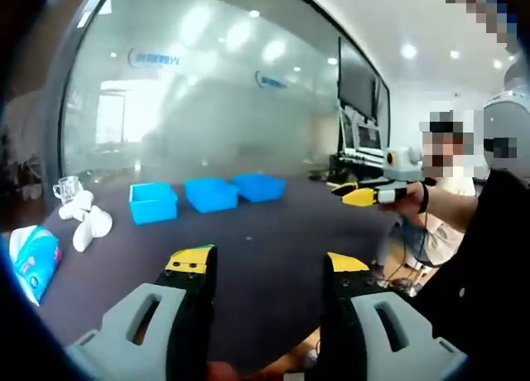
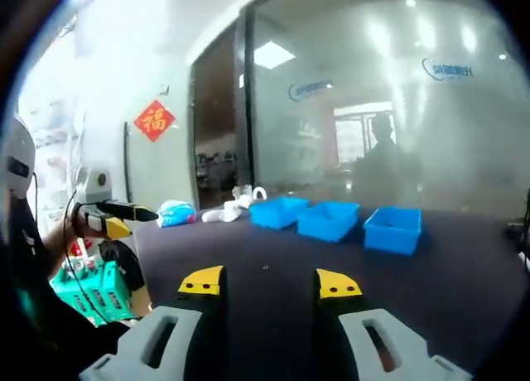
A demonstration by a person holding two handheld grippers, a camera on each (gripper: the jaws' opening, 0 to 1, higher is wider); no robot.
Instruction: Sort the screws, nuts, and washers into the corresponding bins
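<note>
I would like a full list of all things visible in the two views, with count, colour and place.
bins: three, blue, in a row on the far side of the table
table: one, dark
white objects: a few, beside the bins; kind unclear
clear cup: one, behind the white objects
tissue pack: one, blue-white, table edge
green crate: one, beside the table
left gripper: grey, yellow tips, open
right gripper: same, open
</note>
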